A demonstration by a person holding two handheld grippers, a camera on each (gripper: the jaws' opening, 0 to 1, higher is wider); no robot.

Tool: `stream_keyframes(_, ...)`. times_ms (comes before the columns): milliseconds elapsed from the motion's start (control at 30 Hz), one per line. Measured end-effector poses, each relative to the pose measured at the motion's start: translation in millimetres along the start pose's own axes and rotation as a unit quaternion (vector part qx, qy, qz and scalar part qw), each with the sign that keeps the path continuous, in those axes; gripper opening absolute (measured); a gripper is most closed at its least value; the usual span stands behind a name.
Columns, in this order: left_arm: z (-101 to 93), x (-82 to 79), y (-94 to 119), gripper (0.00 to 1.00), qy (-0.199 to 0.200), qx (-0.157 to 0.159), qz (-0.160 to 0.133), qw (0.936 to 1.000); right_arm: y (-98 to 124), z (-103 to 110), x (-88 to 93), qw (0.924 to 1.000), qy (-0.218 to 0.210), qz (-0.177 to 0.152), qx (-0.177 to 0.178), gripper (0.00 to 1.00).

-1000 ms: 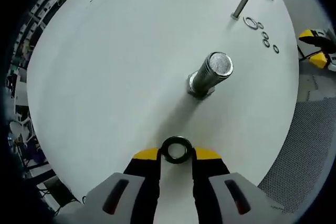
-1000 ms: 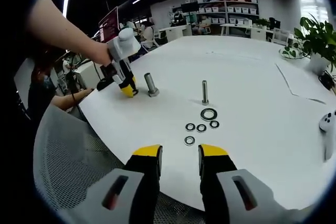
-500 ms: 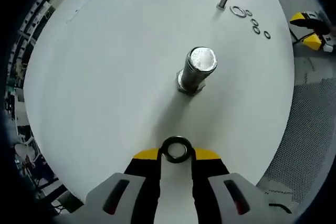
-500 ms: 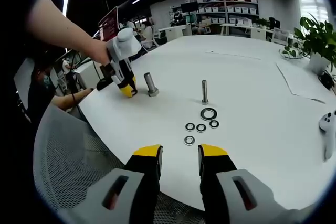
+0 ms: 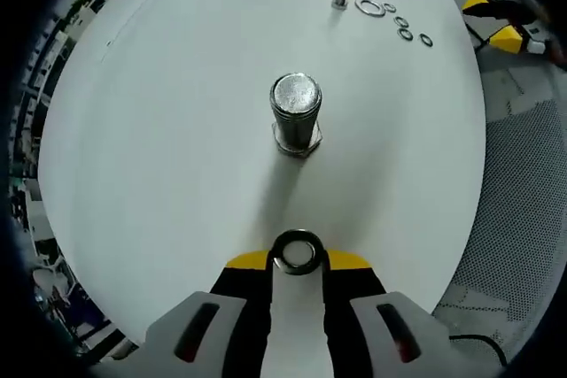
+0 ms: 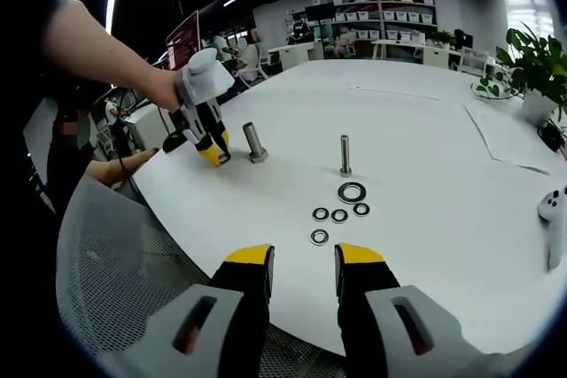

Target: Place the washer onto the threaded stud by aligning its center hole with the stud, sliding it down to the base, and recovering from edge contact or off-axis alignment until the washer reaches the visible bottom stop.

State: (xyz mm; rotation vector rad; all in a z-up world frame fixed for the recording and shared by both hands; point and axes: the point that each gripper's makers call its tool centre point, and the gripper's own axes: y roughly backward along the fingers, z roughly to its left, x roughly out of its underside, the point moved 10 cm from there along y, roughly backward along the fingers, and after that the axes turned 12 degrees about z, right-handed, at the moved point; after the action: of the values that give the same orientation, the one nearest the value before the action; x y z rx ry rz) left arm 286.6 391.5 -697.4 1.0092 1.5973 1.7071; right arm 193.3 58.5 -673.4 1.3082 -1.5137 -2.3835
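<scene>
My left gripper (image 5: 298, 259) is shut on a dark steel washer (image 5: 298, 251), held flat between its yellow tips above the white table (image 5: 159, 157). The thick threaded stud (image 5: 295, 114) stands upright on its hex base ahead of the washer, a short gap away. In the right gripper view the left gripper (image 6: 213, 153) hangs beside that stud (image 6: 255, 142), held by a person's hand. My right gripper (image 6: 304, 258) is open near the table's front edge with nothing between its fingers.
A thinner stud (image 6: 345, 155) stands mid-table with several loose washers (image 6: 352, 192) in front of it. A grey mesh chair (image 6: 106, 263) sits at the table's edge. A potted plant (image 6: 532, 68) and papers lie far right.
The left gripper's view has swung, so the thick stud now sits higher and more centred ahead of the held washer. The right gripper has not moved.
</scene>
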Motion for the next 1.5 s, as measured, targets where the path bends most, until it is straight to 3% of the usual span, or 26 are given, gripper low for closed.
stream_keyframes(300, 2.3, -6.5, 14.8, 0.19, -0.005, -0.008, -0.021, 0.9997, -0.2, 0.2, -0.4, 1.0, 0.002, 0.001, 0.0, 0.31)
stream_keyframes(700, 7.6, -23.8, 55.6, 0.19, -0.018, -0.023, -0.062, 0.9977, -0.2, 0.1, -0.3, 1.0, 0.001, -0.001, -0.002, 0.31)
stream_keyframes(1000, 8.3, -36.9, 74.9, 0.19, -0.03, -0.029, -0.084, 0.9956, -0.4, 0.8, -0.4, 1.0, 0.002, 0.001, -0.005, 0.31)
stream_keyframes(1500, 1.3, -56.7, 77.3, 0.19, -0.06, -0.022, -0.083, 0.9945, -0.9, 0.7, -0.4, 1.0, 0.001, 0.0, -0.006, 0.31)
